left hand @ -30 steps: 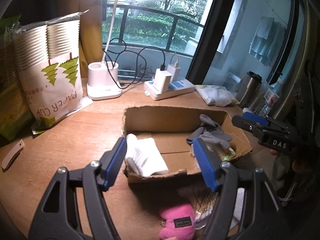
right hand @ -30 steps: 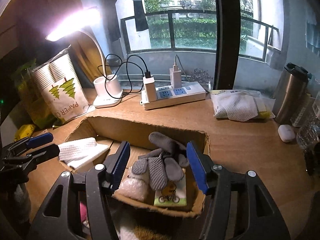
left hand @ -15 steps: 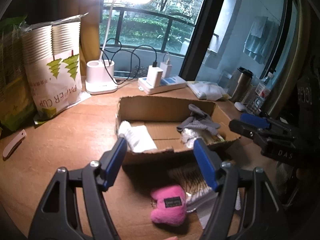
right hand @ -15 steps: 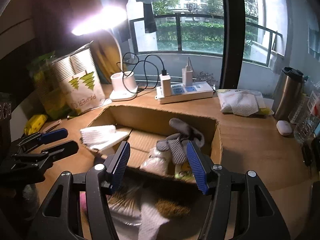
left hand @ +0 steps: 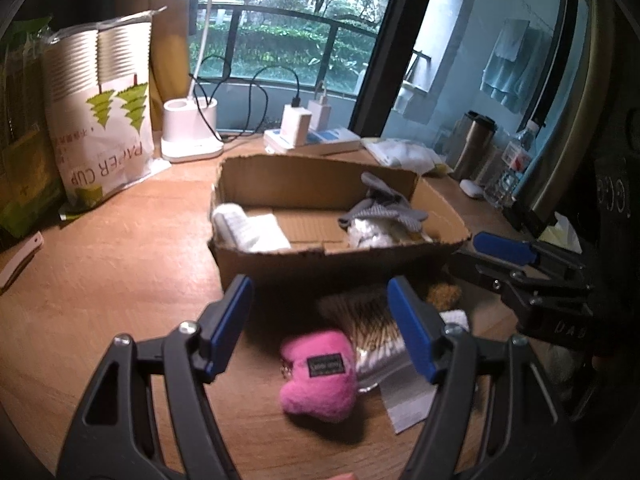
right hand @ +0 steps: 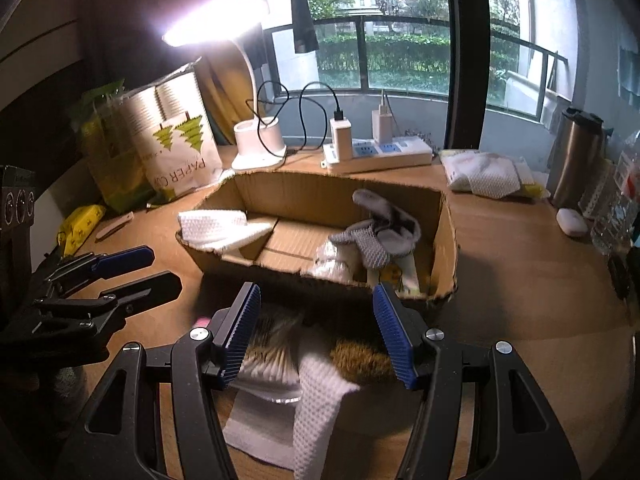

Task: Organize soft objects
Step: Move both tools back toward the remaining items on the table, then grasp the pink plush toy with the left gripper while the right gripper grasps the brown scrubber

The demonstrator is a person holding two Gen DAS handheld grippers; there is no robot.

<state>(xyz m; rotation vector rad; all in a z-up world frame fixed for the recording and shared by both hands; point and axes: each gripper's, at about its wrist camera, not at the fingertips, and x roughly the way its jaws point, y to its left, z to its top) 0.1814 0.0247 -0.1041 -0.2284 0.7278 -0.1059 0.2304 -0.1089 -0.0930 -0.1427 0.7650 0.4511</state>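
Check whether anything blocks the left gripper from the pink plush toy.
Nothing visible does. The pink plush toy lies on the wooden table just below the open left gripper, in front of the cardboard box, with bare space between.

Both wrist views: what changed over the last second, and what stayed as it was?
Both grippers drew back from the cardboard box, bringing the pink plush and white cloth in front of it into view. Left gripper and right gripper stayed open and empty; the gloves and box contents did not move.
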